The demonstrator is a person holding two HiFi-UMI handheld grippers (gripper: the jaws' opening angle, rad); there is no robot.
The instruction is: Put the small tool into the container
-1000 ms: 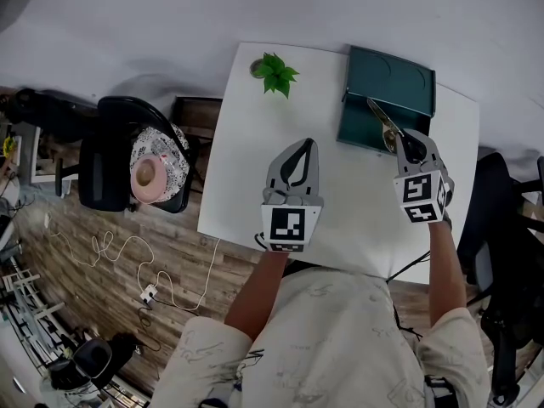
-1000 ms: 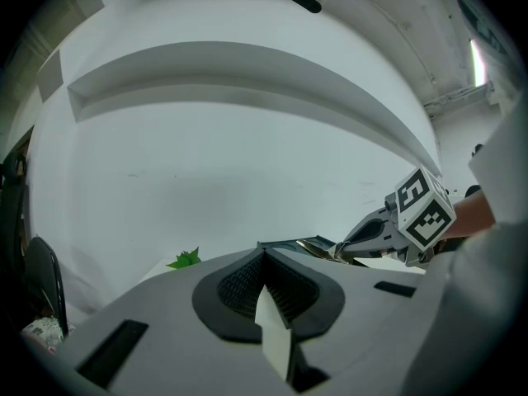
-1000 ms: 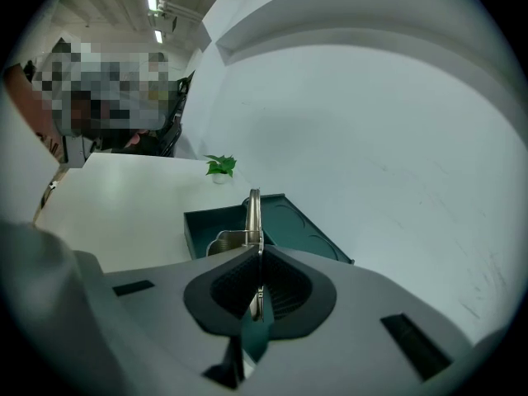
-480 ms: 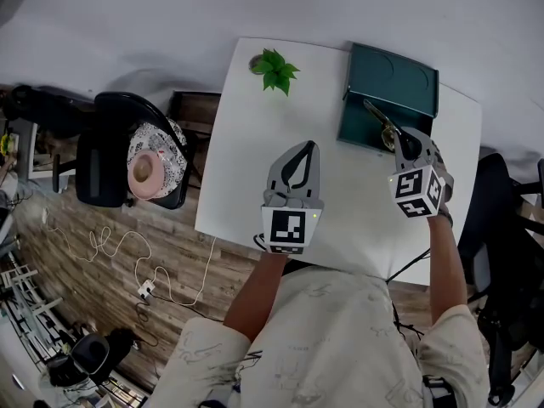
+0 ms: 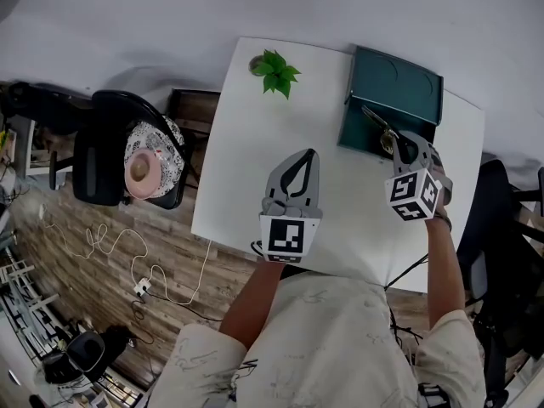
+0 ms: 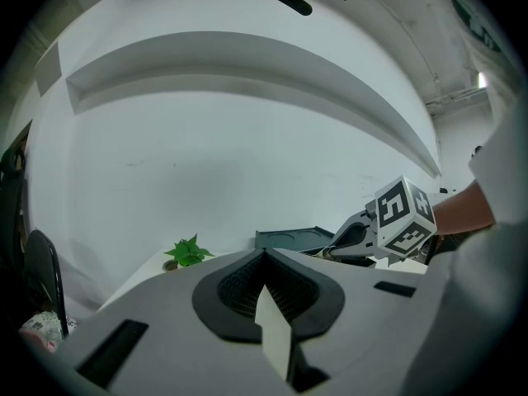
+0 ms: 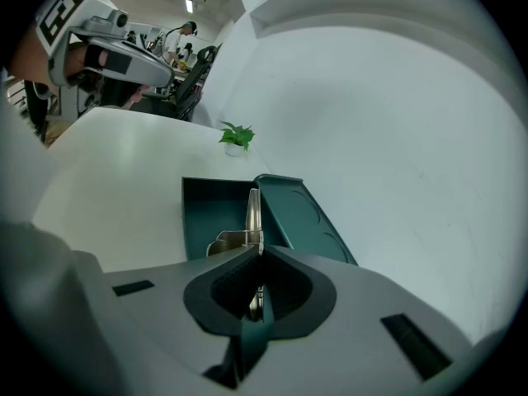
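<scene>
Inspecting the right gripper [image 7: 256, 252] first: its jaws are clenched on the small tool [image 7: 253, 211], a thin metal piece gripped edge-on. A narrow strip of it runs straight ahead of the jaw tips, and a broader curved part shows just left of them. Its rear end sits in the dark recess behind the tips and is hard to make out.

The container [image 7: 200, 214], a dark green box, lies open directly ahead of these jaws on the white bench [image 5: 255, 168]. Its lid [image 7: 301, 217] stands tilted back to the right of the jaws. The tool's forward end is over the open tray. Whether it touches the tray floor or wall cannot be told from any view.

The left gripper [image 5: 307, 154] hangs over the bench, well apart to the left of the right jaws. Its jaws are closed together with nothing between them.

A small potted plant [image 5: 274, 71] stands at the far bench edge, ahead and left of the left jaws. The near bench edge is hidden by the person's body in the head view. Beyond the left side, a chair [image 5: 110, 164] carries something pink, indistinct. A pale cable [image 5: 119, 249] lies on the floor [image 5: 85, 296].
</scene>
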